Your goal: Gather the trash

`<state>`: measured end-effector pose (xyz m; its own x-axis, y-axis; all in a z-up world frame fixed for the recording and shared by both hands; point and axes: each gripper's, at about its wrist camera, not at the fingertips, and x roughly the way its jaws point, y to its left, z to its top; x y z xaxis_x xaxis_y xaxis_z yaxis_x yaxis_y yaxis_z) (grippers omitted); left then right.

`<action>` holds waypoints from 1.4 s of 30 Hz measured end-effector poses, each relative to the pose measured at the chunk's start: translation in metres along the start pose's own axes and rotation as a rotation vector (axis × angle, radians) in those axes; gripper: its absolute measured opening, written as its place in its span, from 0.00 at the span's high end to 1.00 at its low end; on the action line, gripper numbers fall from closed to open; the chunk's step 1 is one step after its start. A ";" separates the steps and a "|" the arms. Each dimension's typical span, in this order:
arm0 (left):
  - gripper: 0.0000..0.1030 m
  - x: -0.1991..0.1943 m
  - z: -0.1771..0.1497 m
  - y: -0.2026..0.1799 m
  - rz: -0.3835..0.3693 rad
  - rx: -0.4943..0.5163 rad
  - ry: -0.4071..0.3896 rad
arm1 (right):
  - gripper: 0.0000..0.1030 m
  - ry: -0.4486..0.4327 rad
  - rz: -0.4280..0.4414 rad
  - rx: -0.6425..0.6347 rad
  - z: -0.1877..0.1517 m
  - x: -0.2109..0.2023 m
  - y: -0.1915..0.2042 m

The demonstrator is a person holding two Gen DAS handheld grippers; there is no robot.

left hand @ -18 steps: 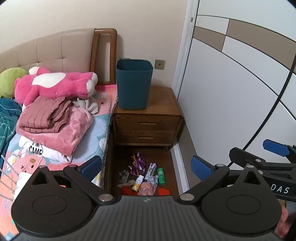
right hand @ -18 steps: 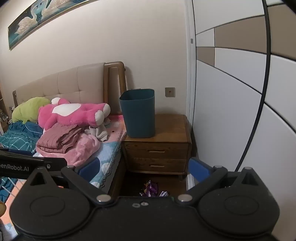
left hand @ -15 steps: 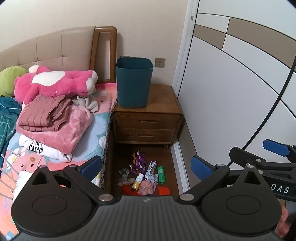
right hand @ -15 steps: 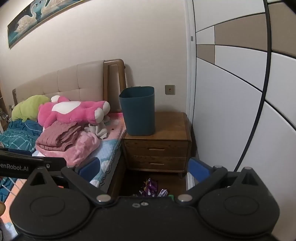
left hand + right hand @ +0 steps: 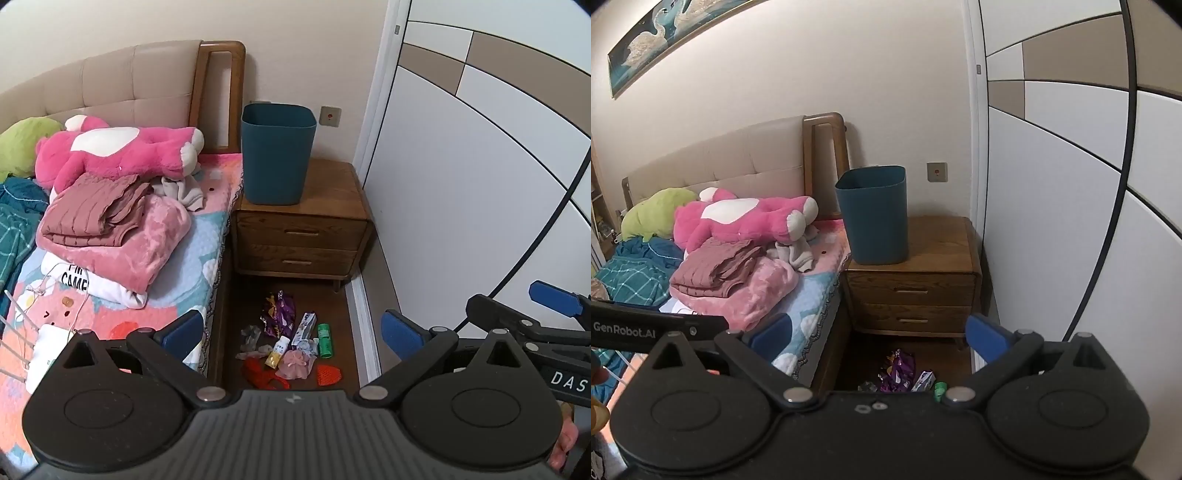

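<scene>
Mixed small trash (image 5: 291, 343) is scattered on the dark floor below the wooden nightstand, at 6 o'clock from the teal plastic bin (image 5: 277, 153). Both the left hand-held gripper (image 5: 291, 328) and the right hand-held gripper (image 5: 877, 334) are held wide open and empty. Crowded pieces may be knocked aside or pinched together.

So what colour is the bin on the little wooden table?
Dark teal bin, clearest in the left wrist view.

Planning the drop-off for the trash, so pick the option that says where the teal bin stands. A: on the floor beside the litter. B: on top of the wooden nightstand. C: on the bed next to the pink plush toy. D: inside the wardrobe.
B: the teal bin stands upright on top of the wooden nightstand, with the litter on the floor below.
</scene>
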<state>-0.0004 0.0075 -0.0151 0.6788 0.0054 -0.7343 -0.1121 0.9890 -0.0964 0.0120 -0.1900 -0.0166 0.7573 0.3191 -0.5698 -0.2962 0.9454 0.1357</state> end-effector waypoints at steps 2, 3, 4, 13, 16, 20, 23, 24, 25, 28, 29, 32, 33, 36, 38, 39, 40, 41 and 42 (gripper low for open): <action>0.00 -0.001 0.000 0.000 0.000 -0.006 0.002 | 0.02 -0.002 0.003 -0.004 0.001 0.000 -0.002; 0.00 0.000 0.000 0.001 -0.001 -0.008 0.002 | 0.02 -0.001 0.009 -0.003 0.001 0.000 -0.003; 0.00 0.000 -0.001 0.001 -0.001 -0.007 0.000 | 0.02 0.001 0.012 -0.003 0.001 0.001 -0.005; 0.00 -0.003 0.002 -0.002 -0.003 -0.002 -0.009 | 0.02 -0.007 0.010 -0.006 -0.003 0.001 -0.002; 0.00 -0.001 0.002 -0.003 -0.005 -0.005 -0.006 | 0.02 -0.011 0.012 -0.004 -0.003 0.000 -0.001; 0.00 0.000 0.002 -0.001 -0.005 -0.016 -0.003 | 0.02 -0.011 0.013 -0.005 -0.003 0.001 0.000; 0.00 0.000 0.002 -0.001 -0.002 -0.018 -0.001 | 0.02 -0.011 0.016 -0.003 -0.003 0.001 0.000; 0.00 0.000 0.003 -0.001 -0.001 -0.018 -0.001 | 0.02 -0.011 0.017 -0.003 -0.003 0.001 0.001; 0.00 0.000 0.003 -0.001 -0.004 -0.019 0.000 | 0.02 -0.011 0.017 -0.003 -0.004 0.001 0.001; 0.00 0.000 0.003 -0.002 -0.007 -0.018 0.002 | 0.03 -0.013 0.021 -0.003 -0.005 0.000 0.000; 0.00 -0.001 0.003 -0.002 -0.009 -0.019 0.002 | 0.03 -0.014 0.022 -0.002 -0.005 0.000 0.000; 0.00 -0.001 0.003 -0.003 -0.009 -0.018 0.002 | 0.03 -0.015 0.026 0.000 -0.005 0.000 -0.002; 0.00 -0.001 0.003 -0.004 -0.010 -0.018 0.001 | 0.03 -0.015 0.027 0.002 -0.005 0.000 -0.002; 0.00 -0.001 0.002 -0.005 -0.013 -0.019 -0.001 | 0.03 -0.014 0.029 0.003 -0.005 0.000 -0.003; 0.00 -0.002 0.001 -0.006 -0.013 -0.018 -0.002 | 0.04 -0.013 0.031 0.004 -0.004 0.000 -0.005; 0.00 -0.002 0.001 -0.006 -0.015 -0.019 -0.002 | 0.04 -0.013 0.031 0.004 -0.004 0.000 -0.005; 0.00 -0.002 0.000 -0.006 -0.016 -0.020 -0.003 | 0.04 -0.013 0.032 0.004 -0.004 0.000 -0.005; 0.00 -0.002 0.001 -0.006 -0.014 -0.019 -0.003 | 0.05 -0.013 0.034 0.004 -0.003 0.000 -0.006; 0.00 -0.003 0.000 -0.006 -0.015 -0.019 -0.005 | 0.06 -0.012 0.035 0.004 -0.003 -0.001 -0.006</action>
<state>-0.0013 0.0017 -0.0123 0.6841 -0.0082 -0.7293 -0.1162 0.9859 -0.1201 0.0114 -0.1961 -0.0195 0.7535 0.3531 -0.5545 -0.3206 0.9338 0.1590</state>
